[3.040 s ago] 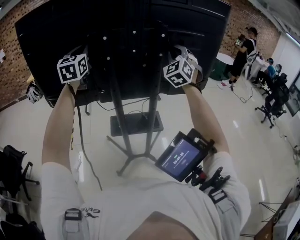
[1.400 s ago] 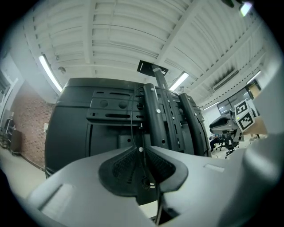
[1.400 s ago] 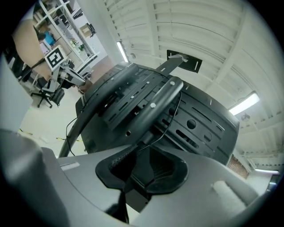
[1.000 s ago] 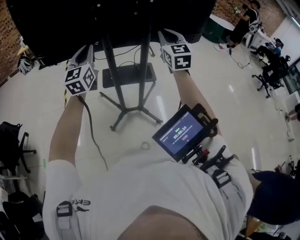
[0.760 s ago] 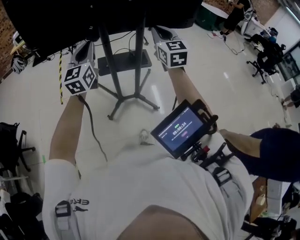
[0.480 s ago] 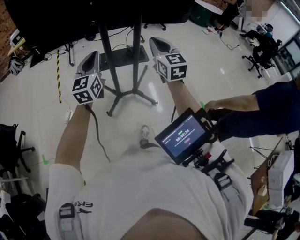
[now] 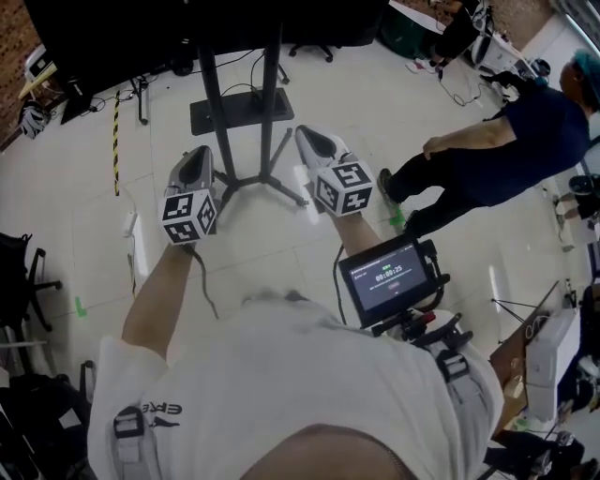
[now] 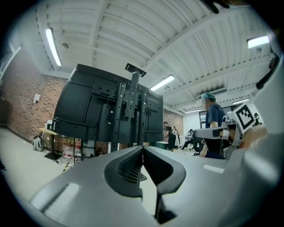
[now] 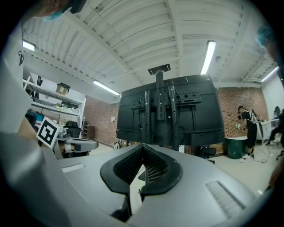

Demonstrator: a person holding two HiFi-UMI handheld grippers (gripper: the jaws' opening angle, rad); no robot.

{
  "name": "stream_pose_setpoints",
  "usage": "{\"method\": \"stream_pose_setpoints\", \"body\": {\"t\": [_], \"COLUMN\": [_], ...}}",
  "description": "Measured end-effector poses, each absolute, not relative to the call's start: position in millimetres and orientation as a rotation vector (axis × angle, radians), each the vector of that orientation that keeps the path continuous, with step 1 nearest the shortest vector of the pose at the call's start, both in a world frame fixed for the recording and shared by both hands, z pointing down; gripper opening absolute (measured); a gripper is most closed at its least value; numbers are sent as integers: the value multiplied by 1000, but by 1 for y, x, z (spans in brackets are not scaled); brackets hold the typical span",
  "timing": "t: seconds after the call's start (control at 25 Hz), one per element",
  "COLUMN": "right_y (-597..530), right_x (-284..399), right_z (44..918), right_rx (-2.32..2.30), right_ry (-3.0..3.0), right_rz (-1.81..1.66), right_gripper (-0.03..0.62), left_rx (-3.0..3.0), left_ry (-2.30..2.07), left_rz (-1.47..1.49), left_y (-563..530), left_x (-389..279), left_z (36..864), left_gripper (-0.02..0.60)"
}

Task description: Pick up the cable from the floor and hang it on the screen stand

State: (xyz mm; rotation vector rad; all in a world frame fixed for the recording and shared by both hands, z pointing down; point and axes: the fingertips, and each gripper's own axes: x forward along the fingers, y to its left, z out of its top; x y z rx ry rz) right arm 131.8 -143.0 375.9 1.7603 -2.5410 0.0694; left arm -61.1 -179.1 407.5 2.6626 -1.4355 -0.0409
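The black screen (image 7: 141, 28) stands on its screen stand (image 7: 211, 103), whose legs spread on the pale floor just beyond both grippers. My left gripper (image 7: 195, 155) and right gripper (image 7: 302, 133) are held level, side by side, pointing at the stand's foot. In the left gripper view the left gripper (image 8: 143, 148) has its tips together with nothing in them. The right gripper (image 9: 143, 146) is also shut and holds nothing; its jaws closed within the last second. Thin dark leads lie around the stand's base plate (image 7: 239, 114). I cannot tell which is the task's cable.
A person in dark blue (image 7: 506, 131) stands close at the right. A small display (image 7: 389, 279) hangs at my chest. Black chairs (image 7: 23, 272) stand at the left. A white strip (image 7: 131, 230) and a yellow-black band (image 7: 115, 141) lie on the floor at the left.
Both grippers have come down and away from the back of the screen, towards the stand's foot. A person in dark blue has walked in from the right.
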Motion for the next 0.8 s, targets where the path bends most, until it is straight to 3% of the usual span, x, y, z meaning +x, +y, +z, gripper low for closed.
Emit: {"method": "stream_pose_setpoints", "body": {"t": [0.8], "right_y": [-89], "right_x": [154], "right_z": [431], "right_rx": [1674], "right_ry": [-2600], "right_rz": [268], "right_gripper": [11], "left_rx": [2632], "left_ry": [-1445], "left_rz": [45], "left_y": [-120], "left_x": [-15], "left_z": [449], "left_gripper": [8]}}
